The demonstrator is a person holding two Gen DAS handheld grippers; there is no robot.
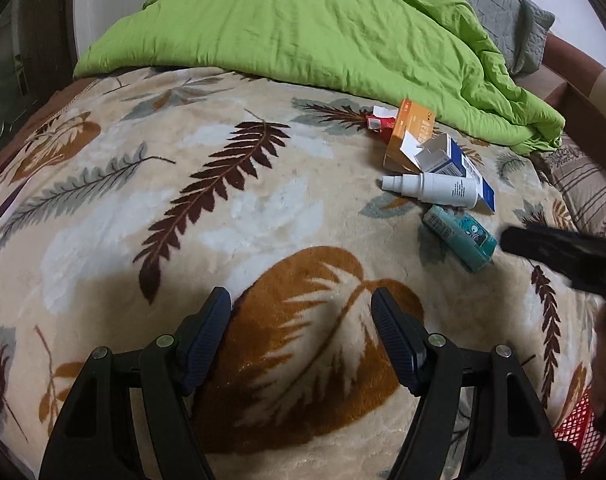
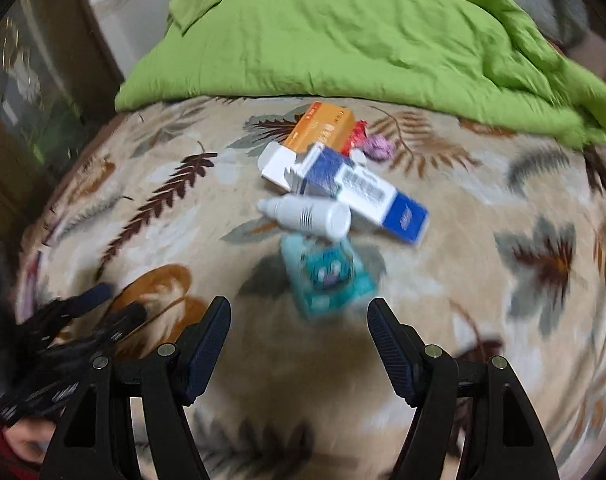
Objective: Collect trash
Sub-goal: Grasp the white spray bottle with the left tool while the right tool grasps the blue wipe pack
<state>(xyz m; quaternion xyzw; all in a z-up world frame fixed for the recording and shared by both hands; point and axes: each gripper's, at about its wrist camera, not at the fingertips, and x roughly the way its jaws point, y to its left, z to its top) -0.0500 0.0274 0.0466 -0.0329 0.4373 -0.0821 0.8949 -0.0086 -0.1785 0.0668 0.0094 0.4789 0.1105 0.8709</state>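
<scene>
The trash lies in one loose heap on the bed's leaf-patterned blanket (image 1: 263, 208). Taking the white spray bottle (image 2: 307, 216) as landmark: a teal carton (image 2: 327, 276) lies just on its near side, a blue-and-white box (image 2: 367, 192) touches its far side, an orange box (image 2: 323, 126) sits beyond that, with red and purple scraps (image 2: 373, 140) beside it. Nothing looks collected yet; every piece is left. The right tongs (image 2: 299, 320) hang apart and empty just short of the teal carton. The left tongs (image 1: 301, 312) are also apart and empty, well to the bottle's left over bare blanket. A green duvet (image 1: 303, 28) crowds the heap's far side; other sides stay open.
</scene>
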